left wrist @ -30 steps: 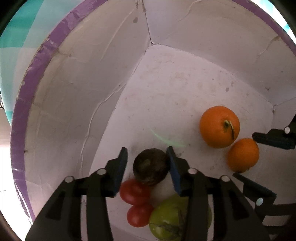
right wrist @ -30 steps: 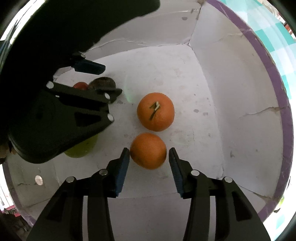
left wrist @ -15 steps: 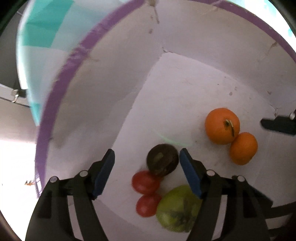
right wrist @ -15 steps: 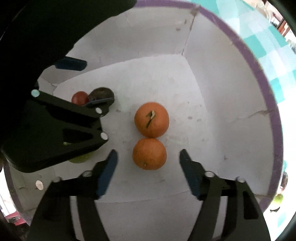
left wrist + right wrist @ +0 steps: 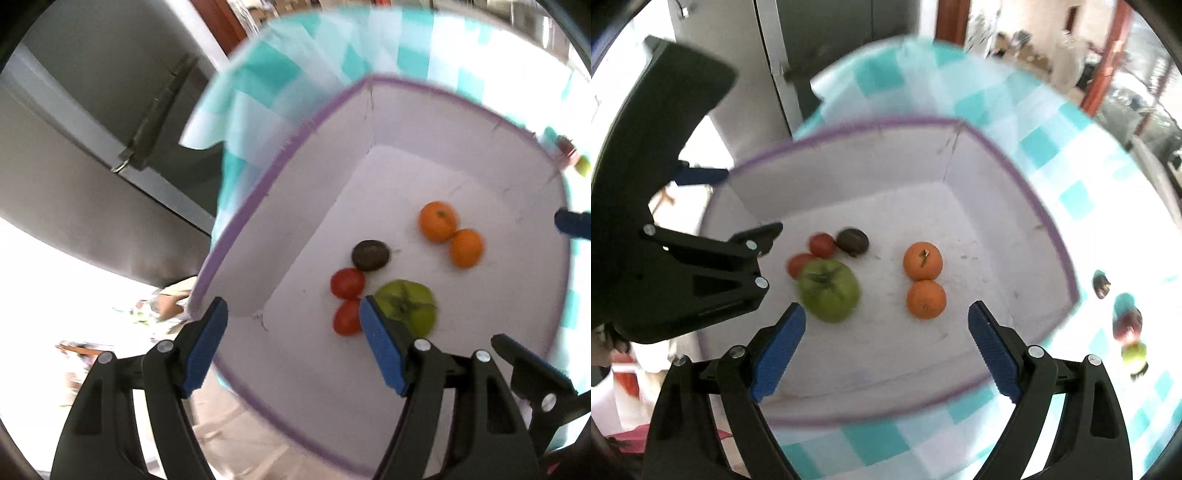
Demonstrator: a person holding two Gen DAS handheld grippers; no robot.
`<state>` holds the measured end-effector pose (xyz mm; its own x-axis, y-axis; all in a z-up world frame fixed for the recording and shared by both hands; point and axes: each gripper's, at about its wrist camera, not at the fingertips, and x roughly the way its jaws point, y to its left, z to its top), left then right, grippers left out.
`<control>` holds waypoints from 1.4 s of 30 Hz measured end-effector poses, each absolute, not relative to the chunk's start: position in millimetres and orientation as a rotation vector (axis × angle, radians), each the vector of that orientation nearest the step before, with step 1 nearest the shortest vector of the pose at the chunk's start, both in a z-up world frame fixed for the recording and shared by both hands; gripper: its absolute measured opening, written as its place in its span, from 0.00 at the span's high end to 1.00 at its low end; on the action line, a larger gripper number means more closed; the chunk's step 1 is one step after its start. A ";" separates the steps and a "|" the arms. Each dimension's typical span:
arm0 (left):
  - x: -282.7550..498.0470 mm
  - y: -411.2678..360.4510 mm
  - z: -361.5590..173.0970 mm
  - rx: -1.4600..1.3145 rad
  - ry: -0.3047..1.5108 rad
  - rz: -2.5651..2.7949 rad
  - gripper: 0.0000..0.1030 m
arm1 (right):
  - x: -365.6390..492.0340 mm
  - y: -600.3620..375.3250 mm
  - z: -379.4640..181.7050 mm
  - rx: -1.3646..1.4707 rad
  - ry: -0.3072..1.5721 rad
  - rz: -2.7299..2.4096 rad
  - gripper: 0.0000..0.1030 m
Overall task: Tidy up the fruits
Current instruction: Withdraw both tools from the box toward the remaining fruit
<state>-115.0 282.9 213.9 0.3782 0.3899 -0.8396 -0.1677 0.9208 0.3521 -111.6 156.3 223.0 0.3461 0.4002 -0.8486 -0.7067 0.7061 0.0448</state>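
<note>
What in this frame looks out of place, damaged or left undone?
A few fruits lie on the checked cloth outside the white box, while six pieces sit neatly inside. The box walls show cracks or creases near the corner. Nothing is spilled.

I see a matt white cardboard box (image 5: 990, 236) with purple-taped rim, creased inside; under it soft teal-checked cloth (image 5: 1071, 155). My grippers' ribbed blue rubbery pads (image 5: 777, 347) sit on smooth black plastic.
</note>
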 end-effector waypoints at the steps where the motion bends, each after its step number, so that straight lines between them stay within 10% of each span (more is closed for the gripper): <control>1: -128.2 283.0 220.5 0.197 1.102 0.349 0.23 | -126.1 145.1 234.7 -0.323 0.949 0.723 0.16; 8: -210.2 235.4 262.1 0.118 0.862 0.244 0.02 | -202.3 67.8 254.0 -0.139 0.850 0.580 0.16; 27: -285.7 54.3 260.7 0.360 0.737 -0.150 0.02 | -308.1 -129.0 214.9 0.142 0.869 0.158 0.16; 42: -198.5 -15.2 192.7 0.378 0.897 -0.245 0.02 | -245.8 -198.3 152.4 0.194 1.015 0.076 0.16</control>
